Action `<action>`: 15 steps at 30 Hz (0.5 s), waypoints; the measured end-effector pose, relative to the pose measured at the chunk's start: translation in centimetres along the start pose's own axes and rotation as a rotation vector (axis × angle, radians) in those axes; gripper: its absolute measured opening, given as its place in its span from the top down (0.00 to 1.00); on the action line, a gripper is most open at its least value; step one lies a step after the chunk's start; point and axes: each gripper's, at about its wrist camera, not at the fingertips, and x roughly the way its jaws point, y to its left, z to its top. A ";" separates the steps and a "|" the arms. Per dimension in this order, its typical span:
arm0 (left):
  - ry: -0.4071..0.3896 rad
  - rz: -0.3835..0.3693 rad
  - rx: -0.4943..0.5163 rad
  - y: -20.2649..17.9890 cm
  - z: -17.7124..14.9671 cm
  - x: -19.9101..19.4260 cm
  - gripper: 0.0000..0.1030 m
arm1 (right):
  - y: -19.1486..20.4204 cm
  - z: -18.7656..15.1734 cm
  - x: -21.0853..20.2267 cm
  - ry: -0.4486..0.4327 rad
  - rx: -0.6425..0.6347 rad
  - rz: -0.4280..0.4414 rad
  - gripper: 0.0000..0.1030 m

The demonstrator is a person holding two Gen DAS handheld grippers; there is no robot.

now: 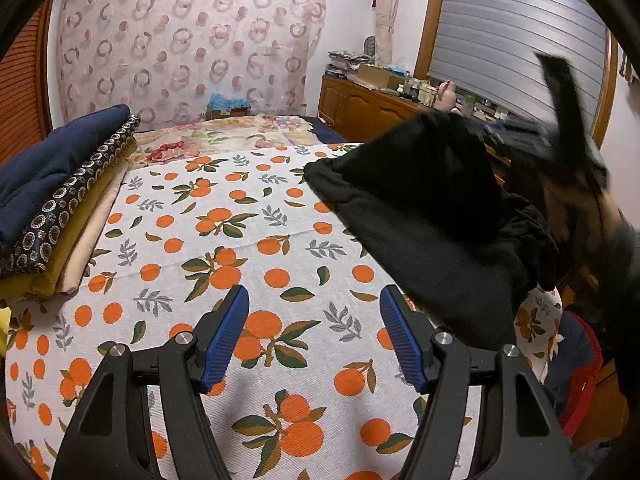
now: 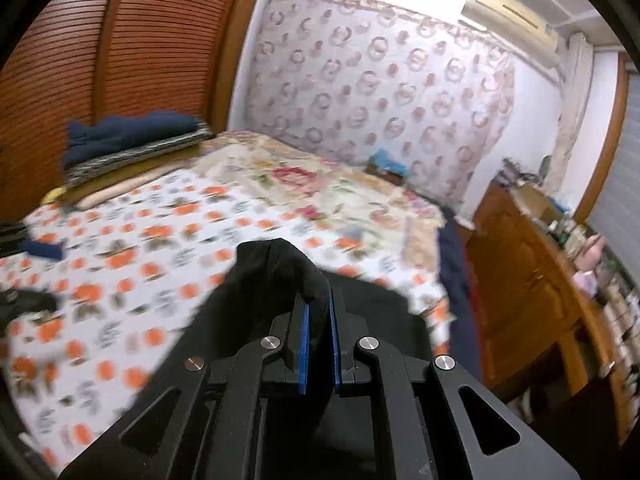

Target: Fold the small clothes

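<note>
Black fabric, a small dark garment [image 2: 280, 268], is pinched between the blue pads [image 2: 304, 344] of the right gripper [image 2: 318, 312]; the jaws are closed tightly on a bunched fold of it, and a hump of cloth rises just beyond the fingertips. The rest of the garment hangs below and to either side of the fingers, over the near edge of the orange-print bedspread [image 2: 120, 264]. In the left wrist view the same garment [image 1: 432, 208] is seen lifted into a peak to the right of and beyond the left gripper [image 1: 314, 300], with its lower part draped on the bedspread [image 1: 240, 240] and its hem close to the right fingertip. The right gripper [image 1: 560, 136] is blurred there, above the peak. The left gripper is held with its jaws wide apart and nothing is between them; only the bedspread is seen below the blue pads [image 1: 224, 340]. Beyond the fingers and to the left, a stack of folded cloths [image 1: 64, 200] is set on the bed, a navy piece on top. Farther off, a patterned curtain [image 1: 188, 44] is hung against the wall, and a wooden cabinet [image 1: 360, 104] stands to the right.
</note>
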 end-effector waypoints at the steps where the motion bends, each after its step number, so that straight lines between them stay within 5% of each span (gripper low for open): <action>1: 0.001 0.001 0.001 -0.1 0.0 0.0 0.33 | -0.7 0.6 0.8 0.004 -0.007 -0.025 0.92; 8: 0.011 -0.003 0.012 -0.5 -0.3 0.4 0.33 | -6.4 2.0 9.7 0.181 0.083 -0.225 0.89; 12: 0.019 -0.007 0.015 -0.6 -0.5 0.7 0.33 | -9.6 1.2 10.6 0.221 0.252 -0.257 0.60; 15: 0.025 -0.011 0.015 -0.9 -0.5 0.9 0.33 | -9.7 0.8 8.6 0.196 0.259 -0.225 0.54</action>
